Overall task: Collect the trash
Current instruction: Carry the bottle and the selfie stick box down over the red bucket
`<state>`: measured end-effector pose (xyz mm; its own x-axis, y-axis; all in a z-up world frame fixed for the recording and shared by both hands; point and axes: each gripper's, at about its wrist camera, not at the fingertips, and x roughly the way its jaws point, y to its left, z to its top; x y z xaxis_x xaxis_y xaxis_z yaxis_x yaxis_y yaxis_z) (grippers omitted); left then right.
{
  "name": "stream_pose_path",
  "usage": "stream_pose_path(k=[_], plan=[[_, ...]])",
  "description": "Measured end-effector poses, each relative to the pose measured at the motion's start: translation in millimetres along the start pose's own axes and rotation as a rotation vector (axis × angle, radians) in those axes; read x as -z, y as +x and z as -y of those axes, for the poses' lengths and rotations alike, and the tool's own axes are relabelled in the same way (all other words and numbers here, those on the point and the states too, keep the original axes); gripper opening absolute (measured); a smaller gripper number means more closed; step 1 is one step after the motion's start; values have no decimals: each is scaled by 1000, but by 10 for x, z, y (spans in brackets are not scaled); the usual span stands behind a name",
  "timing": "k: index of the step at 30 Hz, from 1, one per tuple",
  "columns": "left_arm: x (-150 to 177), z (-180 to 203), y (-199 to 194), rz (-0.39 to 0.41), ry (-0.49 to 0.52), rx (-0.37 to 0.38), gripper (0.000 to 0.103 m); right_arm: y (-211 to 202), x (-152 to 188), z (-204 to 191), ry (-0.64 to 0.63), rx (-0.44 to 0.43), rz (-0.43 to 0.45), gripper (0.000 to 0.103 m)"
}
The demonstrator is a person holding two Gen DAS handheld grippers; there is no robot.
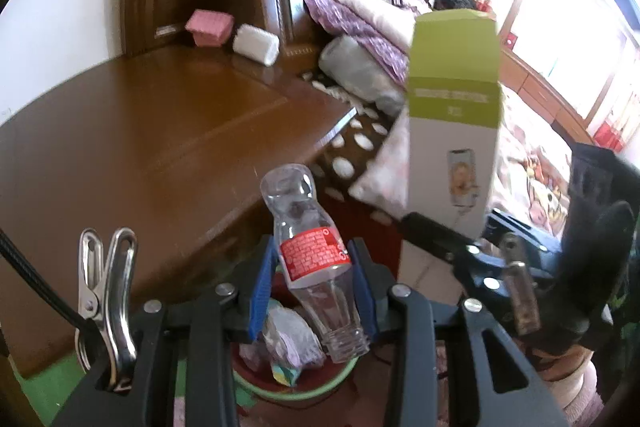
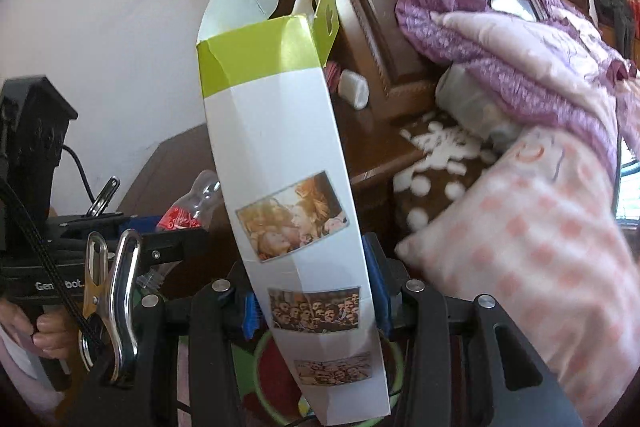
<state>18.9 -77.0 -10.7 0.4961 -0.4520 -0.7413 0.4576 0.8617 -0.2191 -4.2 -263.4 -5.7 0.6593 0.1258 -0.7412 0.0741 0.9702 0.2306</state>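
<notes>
Blue pads of the left gripper [image 1: 314, 281] pinch a clear bottle [image 1: 310, 247]; the right gripper [image 2: 314, 297] clamps a carton [image 2: 280, 163] beside the brown nightstand [image 1: 140, 131] and bed [image 2: 520, 227].

A crushed clear plastic bottle [image 1: 310, 259] with a red label is held neck down between blue pads, over a green-rimmed bin [image 1: 260, 383] that has crumpled wrappers [image 1: 288, 343] inside. A tall white carton [image 2: 288, 211] with a lime-green top and open flaps stands nearly upright, clamped near its lower end.
</notes>
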Motion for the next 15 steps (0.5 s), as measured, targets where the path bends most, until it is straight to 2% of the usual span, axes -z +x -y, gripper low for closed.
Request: stream_pose_path(k=[5, 10, 15], plan=[[265, 25, 107, -47, -5, 17, 38, 102, 289, -4, 17, 9, -35, 44], [507, 17, 249, -82, -9, -1, 38, 227, 547, 29, 36, 37, -77, 44], [728, -39, 470, -139, -15, -24, 38, 339, 726, 79, 69, 24, -106, 44]])
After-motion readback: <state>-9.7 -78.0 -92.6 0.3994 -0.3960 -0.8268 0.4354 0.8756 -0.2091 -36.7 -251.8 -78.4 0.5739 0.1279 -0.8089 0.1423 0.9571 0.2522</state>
